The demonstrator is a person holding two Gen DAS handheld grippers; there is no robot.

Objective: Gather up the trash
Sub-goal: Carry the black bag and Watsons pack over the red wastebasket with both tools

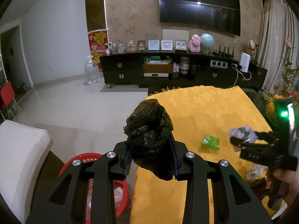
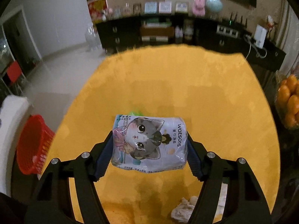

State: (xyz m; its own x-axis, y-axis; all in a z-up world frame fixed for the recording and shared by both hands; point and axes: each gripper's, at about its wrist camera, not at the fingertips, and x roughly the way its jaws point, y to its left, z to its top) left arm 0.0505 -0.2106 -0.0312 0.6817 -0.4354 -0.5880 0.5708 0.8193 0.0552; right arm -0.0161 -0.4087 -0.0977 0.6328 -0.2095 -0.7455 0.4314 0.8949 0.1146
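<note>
Basket (image 1: 122, 196), red, holds pale wrappers (image 1: 118, 192); oranges (image 2: 288, 100) in bowl.

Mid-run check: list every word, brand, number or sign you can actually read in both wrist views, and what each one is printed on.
"watsons": on the tissue pack held in the right gripper, running sideways down its right part.
Small Chinese characters beside that brand, along the pack's top-left corner and along its bottom edge: too small to read.
Gold character on the red wall hanging: too blurred to read.
Black bag in the left gripper: no text.
</note>
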